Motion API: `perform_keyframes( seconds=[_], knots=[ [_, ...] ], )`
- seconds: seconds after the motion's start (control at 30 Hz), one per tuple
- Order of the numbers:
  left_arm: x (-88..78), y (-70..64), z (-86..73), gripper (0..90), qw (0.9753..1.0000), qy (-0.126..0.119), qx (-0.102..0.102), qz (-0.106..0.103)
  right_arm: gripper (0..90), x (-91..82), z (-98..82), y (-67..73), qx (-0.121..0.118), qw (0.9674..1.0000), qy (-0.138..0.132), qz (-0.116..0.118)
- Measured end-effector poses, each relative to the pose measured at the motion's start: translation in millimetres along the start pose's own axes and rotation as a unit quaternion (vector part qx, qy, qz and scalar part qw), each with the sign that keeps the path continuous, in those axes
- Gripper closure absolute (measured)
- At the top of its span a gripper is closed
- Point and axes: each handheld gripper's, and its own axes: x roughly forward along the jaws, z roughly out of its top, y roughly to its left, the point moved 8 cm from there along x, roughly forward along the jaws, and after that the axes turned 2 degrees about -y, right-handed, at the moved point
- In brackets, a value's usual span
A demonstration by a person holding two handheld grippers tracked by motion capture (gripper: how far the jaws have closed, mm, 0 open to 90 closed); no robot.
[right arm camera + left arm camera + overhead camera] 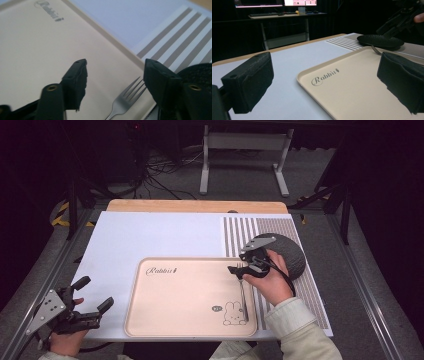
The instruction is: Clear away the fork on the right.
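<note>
A beige tray (170, 295) printed with "Rabbit" and a small rabbit drawing lies on the white table. A metal fork (244, 297) rests along the tray's right side, tines pointing away from me; its tines (133, 88) lie between the jaws in the right gripper view. My right gripper (239, 269) hovers open just above the fork's tine end. My left gripper (95, 295) stands open at the table's front left, off the tray, with nothing between its pads (249, 82). The tray (352, 87) lies ahead of it.
A black round dish (287, 252) sits on a striped mat (240, 232) right of the tray, partly behind my right hand. It appears as a dark disc (380, 40) in the left gripper view. White table surface (160, 232) stretches beyond the tray.
</note>
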Motion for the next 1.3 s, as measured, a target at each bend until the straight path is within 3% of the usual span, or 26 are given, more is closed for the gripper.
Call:
perform_keyframes(
  seconds=[0.1,0.37,0.57,0.7,0.87,0.97,1.3],
  knots=[
    [0.5,-0.4,-0.1,1.3,1.0,0.003,0.002,-0.001,23.3,-12.7,-0.2,-2.8,0.016,0.9997,-0.019,0.002],
    [0.6,-0.8,-0.3,1.3,1.0,0.002,0.002,0.0,13.2,-45.0,2.0,-7.3,-0.016,0.995,-0.099,-0.005],
    [0.6,-0.6,-0.3,1.3,1.0,0.002,0.001,0.001,6.5,-59.6,-2.0,-10.6,-0.03,0.9915,-0.126,-0.01],
    [0.6,-0.8,-0.6,1.3,1.0,0.004,0.001,0.0,4.0,-67.4,-9.7,-12.4,-0.054,0.989,-0.138,-0.004],
    [0.6,-0.4,-0.2,1.3,1.0,0.0,-0.001,0.002,3.6,-75.7,-17.4,-17.9,-0.039,0.9876,-0.152,-0.009],
    [0.5,-0.6,-0.3,1.3,1.0,0.002,0.002,0.002,3.6,-81.9,-23.2,-21.7,-0.026,0.984,-0.176,-0.006],
    [0.7,-0.6,-0.5,1.3,1.0,0.002,0.001,0.003,2.6,-95.8,-45.9,-36.1,-0.023,0.9771,-0.211,-0.011]
  ],
)
